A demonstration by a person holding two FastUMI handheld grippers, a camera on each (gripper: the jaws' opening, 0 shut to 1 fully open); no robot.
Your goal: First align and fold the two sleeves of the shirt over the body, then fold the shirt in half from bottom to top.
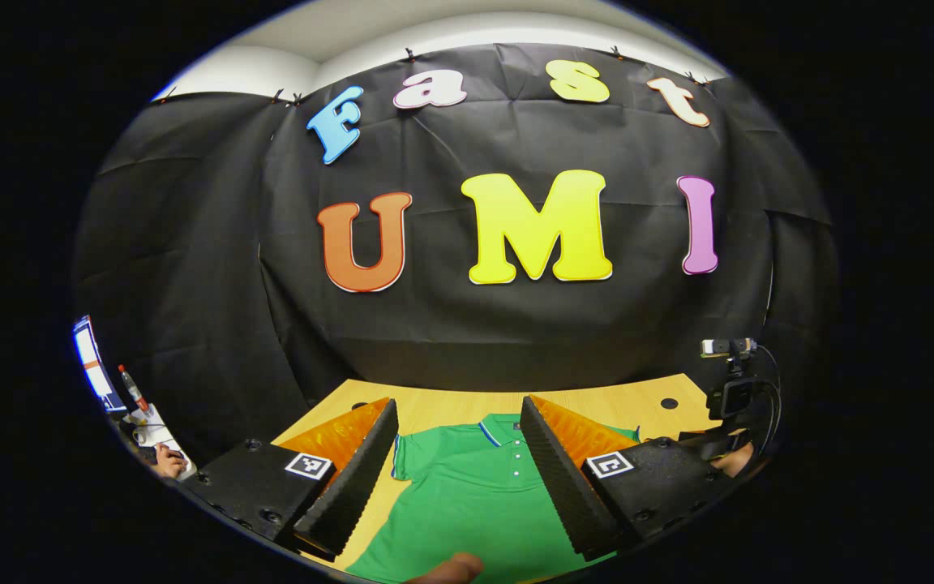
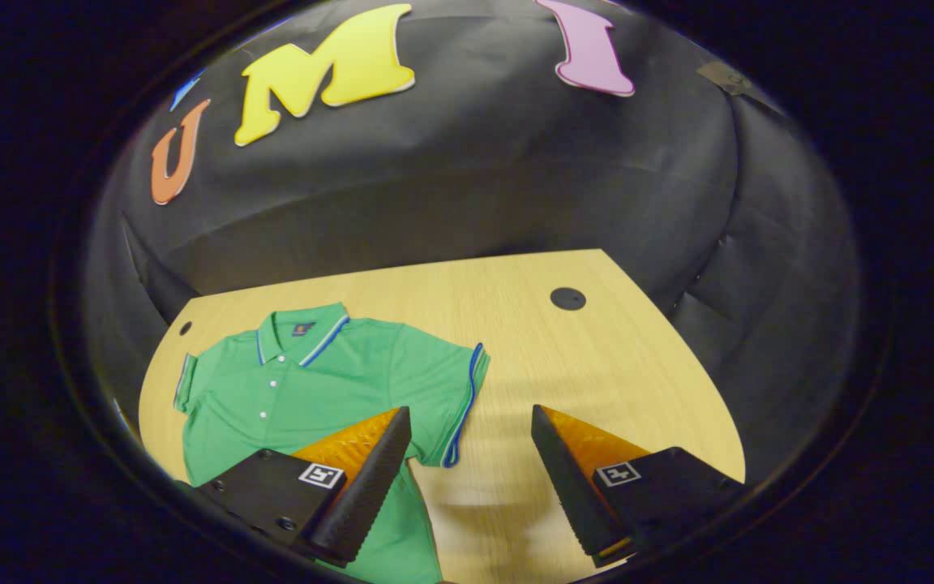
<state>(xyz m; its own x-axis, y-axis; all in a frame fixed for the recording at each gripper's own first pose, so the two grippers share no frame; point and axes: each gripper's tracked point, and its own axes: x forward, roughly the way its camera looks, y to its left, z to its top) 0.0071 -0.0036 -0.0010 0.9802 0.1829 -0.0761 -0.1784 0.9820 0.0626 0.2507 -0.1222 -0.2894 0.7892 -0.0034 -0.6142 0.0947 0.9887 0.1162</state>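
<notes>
Right gripper view, shirt (image 2: pixel 305 381) left of gripper (image 2: pixel 471 426)

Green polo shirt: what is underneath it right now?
The green polo shirt lies flat on the wooden table, sleeves still spread. Whatever sits between cloth and tabletop is covered and cannot be seen.

Wooden table (image 2: pixel 516 324) with round black grommet (image 2: pixel 567 298); small camera on stand (image 1: pixel 728 381) at table's edge.

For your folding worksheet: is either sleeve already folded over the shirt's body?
No: in the right gripper view the shirt lies flat, both sleeves spread outward.
</notes>
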